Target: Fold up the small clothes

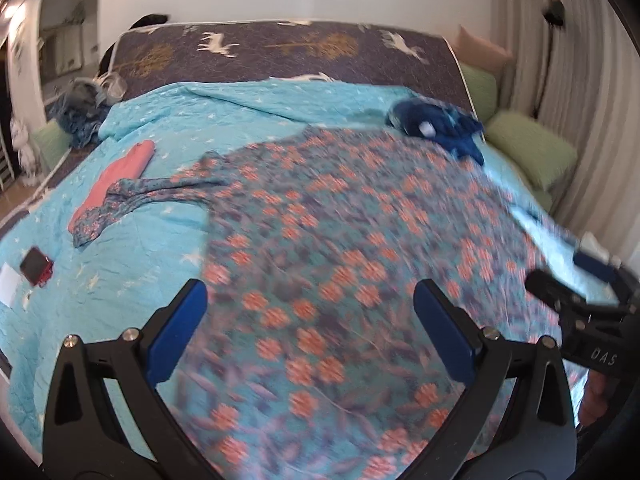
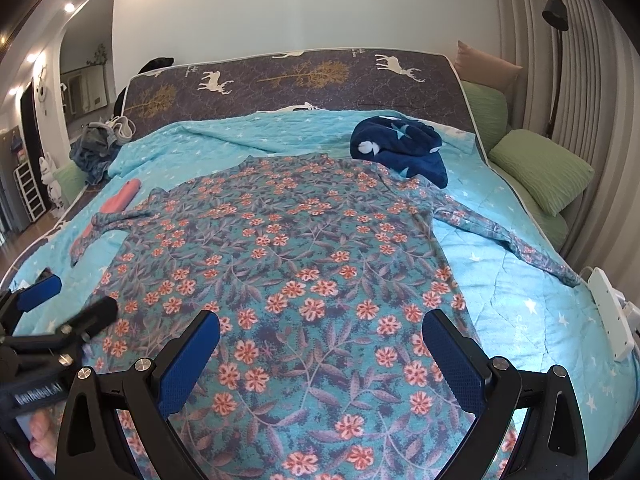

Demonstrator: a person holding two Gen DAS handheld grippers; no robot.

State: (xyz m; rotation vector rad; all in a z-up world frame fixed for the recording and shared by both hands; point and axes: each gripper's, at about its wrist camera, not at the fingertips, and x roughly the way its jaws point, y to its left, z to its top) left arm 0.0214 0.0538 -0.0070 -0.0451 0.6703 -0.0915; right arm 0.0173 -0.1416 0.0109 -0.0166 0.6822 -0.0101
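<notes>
Turquoise quilt (image 2: pixel 516 280) under a flat floral top (image 2: pixel 288 248). Our left gripper (image 1: pixel 310 328) and right gripper (image 2: pixel 320 360) hover gaping, empty. We should pinch hem corners evenly.

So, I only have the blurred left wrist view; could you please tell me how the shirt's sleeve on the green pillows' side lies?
Observer: That sleeve lies flat on the quilt, stretched straight out toward the bed edge below the pillows.
Operator: Thank you. Is anything near its cuff?
Observer: Yes, a white power strip sits at the bed edge just beyond the cuff, apart from it.
Operator: And is the right gripper holding anything?
Observer: No, the right gripper is open over the shirt, gripping nothing.
</notes>
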